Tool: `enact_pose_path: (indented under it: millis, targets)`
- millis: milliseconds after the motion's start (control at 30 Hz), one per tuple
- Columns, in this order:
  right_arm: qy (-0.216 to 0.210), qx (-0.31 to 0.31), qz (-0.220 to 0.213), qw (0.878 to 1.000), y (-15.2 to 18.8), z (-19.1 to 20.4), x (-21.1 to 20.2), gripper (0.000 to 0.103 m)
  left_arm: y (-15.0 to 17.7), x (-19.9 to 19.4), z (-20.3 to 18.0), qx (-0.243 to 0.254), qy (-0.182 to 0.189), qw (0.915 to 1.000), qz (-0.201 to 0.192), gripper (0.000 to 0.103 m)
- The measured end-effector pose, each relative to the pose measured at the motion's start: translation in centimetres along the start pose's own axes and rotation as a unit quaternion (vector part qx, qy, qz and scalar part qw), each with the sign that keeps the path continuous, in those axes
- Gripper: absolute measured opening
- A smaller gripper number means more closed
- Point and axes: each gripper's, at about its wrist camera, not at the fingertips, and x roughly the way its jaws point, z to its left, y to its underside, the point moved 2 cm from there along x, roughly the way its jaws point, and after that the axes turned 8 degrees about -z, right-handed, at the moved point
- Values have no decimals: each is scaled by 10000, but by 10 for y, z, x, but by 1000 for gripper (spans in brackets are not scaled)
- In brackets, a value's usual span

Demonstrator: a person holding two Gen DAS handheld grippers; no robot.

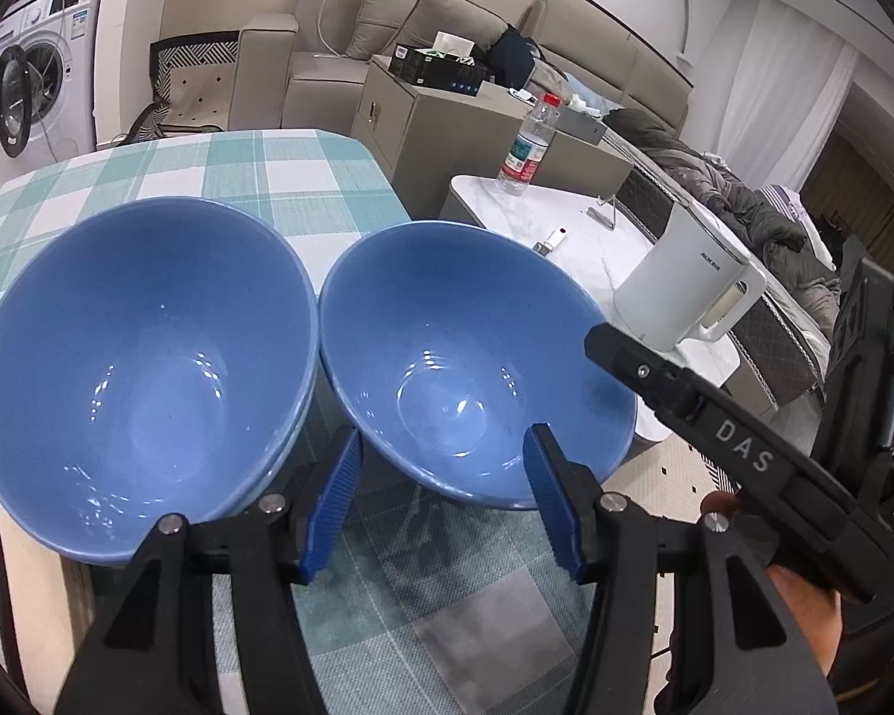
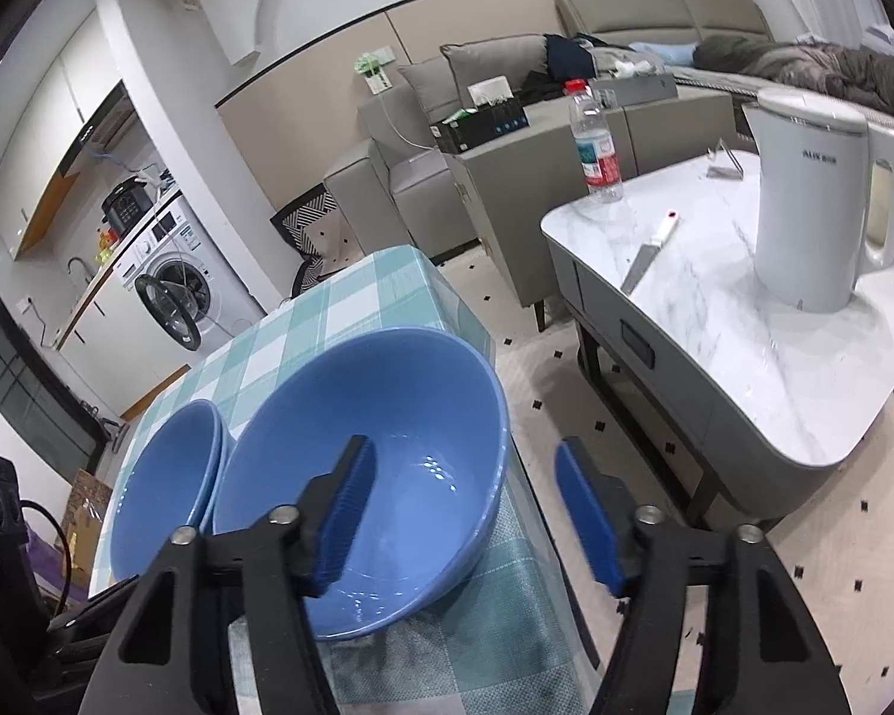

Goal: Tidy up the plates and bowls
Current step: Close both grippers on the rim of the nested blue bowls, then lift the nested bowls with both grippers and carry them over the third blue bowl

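Two blue bowls stand side by side on the teal checked tablecloth (image 1: pixel 256 173). The left one (image 1: pixel 143 369) looks like a stack of two nested bowls; the right one (image 1: pixel 471 357) is single. My left gripper (image 1: pixel 441 500) is open, its jaws straddling the near rim of the right bowl without gripping it. My right gripper (image 2: pixel 465 512) is open; its left finger (image 2: pixel 342 512) hangs over the inside of the right bowl (image 2: pixel 375 453), its right finger outside the rim. The stacked bowls (image 2: pixel 161 488) sit to the left. The right gripper's body (image 1: pixel 715 423) shows in the left wrist view.
The table's right edge (image 2: pixel 506 476) runs just past the right bowl. A marble coffee table (image 2: pixel 745 322) stands beyond with a white kettle (image 2: pixel 816 202), water bottle (image 2: pixel 596 149) and knife (image 2: pixel 643 256). Sofa and washing machine (image 2: pixel 173 292) are behind.
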Motion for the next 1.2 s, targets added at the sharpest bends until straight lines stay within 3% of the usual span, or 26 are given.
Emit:
enact_pose_path:
  millis: [133, 333, 600, 700, 1200]
  targets:
    - [11, 12, -2, 10000, 2, -3, 3, 58, 0, 2, -1, 17, -17, 10000, -4, 56]
    - [25, -13, 37, 10000, 4, -4, 9, 46, 3, 4, -3, 62, 8, 10000, 44, 56]
    - [44, -154, 53, 9999, 6, -3, 13, 24, 4, 7, -7, 198, 10, 9998, 50, 54]
    - [54, -152, 36, 9999, 6, -3, 13, 23, 4, 11, -7, 178, 83, 9997, 130, 48]
    - [5, -151, 25, 9999, 4, -6, 9, 23, 5, 13, -11, 345, 42, 9993, 147, 47]
